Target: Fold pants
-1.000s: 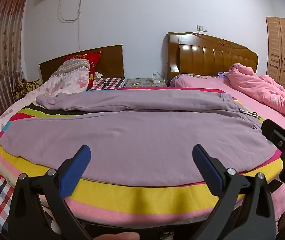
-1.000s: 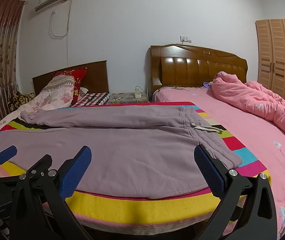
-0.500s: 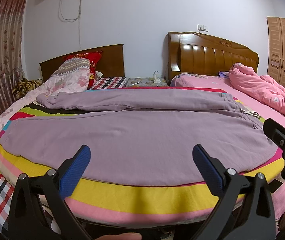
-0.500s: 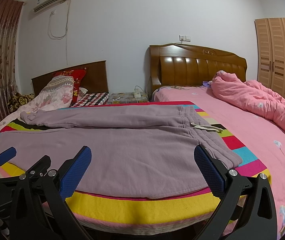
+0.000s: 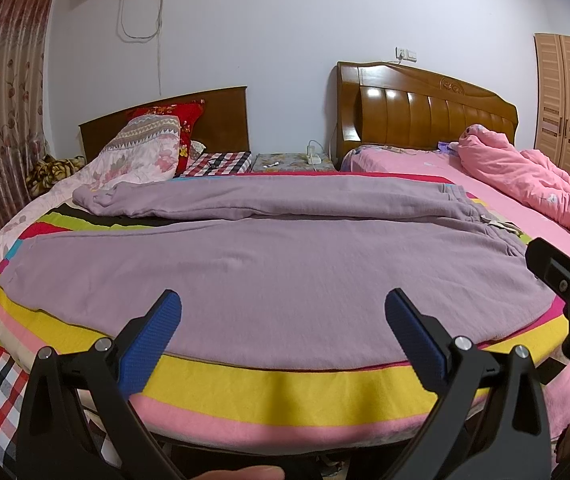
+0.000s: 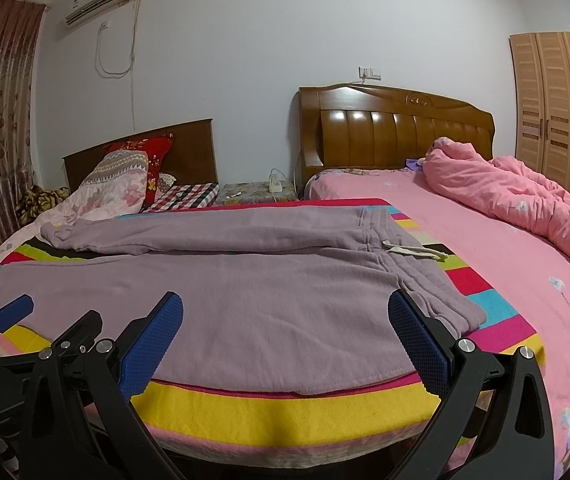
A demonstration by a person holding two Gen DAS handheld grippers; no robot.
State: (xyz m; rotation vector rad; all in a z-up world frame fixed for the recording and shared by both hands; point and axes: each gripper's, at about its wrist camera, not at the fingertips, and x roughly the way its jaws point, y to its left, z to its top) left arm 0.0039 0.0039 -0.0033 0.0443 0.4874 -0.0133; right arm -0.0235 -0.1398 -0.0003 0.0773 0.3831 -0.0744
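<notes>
The pants (image 5: pixel 269 276) are laid out sideways across a striped blanket (image 5: pixel 285 392) at the foot of the bed (image 6: pixel 497 264), with the waistband (image 6: pixel 433 292) and its pale drawstring (image 6: pixel 413 250) toward the right and the leg ends toward the left; the near leg lies flat along the blanket's front edge, while the far leg (image 5: pixel 253 198) lies behind it, slightly rumpled at its cuff near the pillow (image 5: pixel 137 152). No fold can be seen in the cloth, so the task is judged to be at its very start, in the approach before the first grasp. The left tongs (image 5: pixel 281 320) are held wide open over the near edge of the pants with nothing gripped, and the right tongs (image 6: pixel 285 322) are likewise spread wide and empty, just beside the left ones and nearer the waistband end. For the next move, a grip on the near leg's edge would probably be called for at two well-separated places, one toward the cuff and one toward the waistband, so that the near leg could be lifted and laid over the far leg. The jaws would have to be lowered to the cloth and closed on the pants alone, without the blanket being caught beneath.
</notes>
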